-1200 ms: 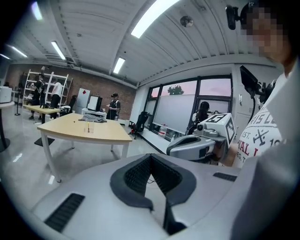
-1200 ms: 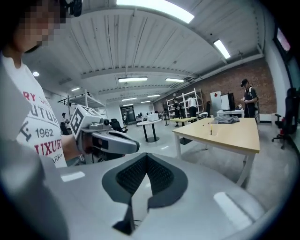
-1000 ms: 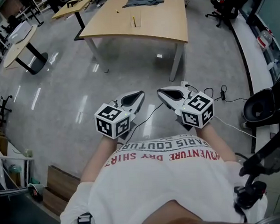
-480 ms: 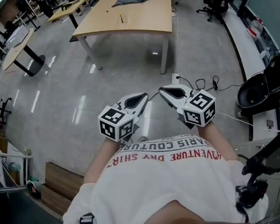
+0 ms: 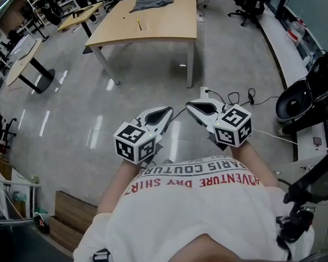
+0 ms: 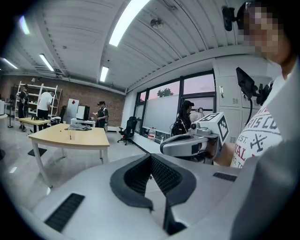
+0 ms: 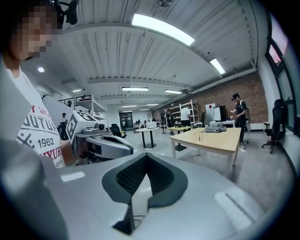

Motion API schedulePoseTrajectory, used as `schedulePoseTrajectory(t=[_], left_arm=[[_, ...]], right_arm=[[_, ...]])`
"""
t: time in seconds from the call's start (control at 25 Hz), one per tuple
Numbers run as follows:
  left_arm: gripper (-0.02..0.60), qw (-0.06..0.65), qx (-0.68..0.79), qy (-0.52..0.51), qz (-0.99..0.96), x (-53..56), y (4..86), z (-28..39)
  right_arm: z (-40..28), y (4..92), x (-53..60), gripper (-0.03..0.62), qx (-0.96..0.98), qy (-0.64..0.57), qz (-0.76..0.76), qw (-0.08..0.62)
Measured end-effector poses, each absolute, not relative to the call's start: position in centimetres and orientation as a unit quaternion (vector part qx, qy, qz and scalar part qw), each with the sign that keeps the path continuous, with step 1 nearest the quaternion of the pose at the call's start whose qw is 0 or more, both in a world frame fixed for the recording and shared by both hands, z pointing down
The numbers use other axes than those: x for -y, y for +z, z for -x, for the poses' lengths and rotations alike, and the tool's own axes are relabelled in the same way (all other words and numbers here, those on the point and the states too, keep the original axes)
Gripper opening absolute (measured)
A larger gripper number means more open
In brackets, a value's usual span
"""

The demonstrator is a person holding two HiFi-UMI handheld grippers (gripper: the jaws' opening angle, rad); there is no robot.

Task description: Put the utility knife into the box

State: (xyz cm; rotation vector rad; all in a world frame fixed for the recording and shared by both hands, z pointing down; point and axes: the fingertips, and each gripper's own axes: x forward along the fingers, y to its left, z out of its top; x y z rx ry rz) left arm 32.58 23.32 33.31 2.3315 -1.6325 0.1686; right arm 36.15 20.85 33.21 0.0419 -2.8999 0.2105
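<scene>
Grey polished floor runs to a wooden table (image 5: 166, 25), where a thin yellow item, seemingly the utility knife (image 5: 138, 25), lies near a grey cloth (image 5: 151, 2). Well short of the table, the left gripper (image 5: 166, 109) and right gripper (image 5: 188, 105) hover side by side, jaws closed on nothing.

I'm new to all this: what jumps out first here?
The left gripper and right gripper, white, each with a black-and-white marker cube, are held side by side at the person's chest, both shut and empty. Ahead across the glossy floor stands a wooden table with a grey cloth at its far end.
</scene>
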Motion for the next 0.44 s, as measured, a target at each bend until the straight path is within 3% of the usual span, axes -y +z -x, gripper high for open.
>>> schedulePoseTrajectory(t=[0.44], left_arm=[[0.003, 0.142, 0.565, 0.062, -0.811, -22.3, 33.8, -33.7]], right_arm=[[-37.3, 34.1, -20.3, 0.002, 0.99, 0.076, -0.017, 0.115]])
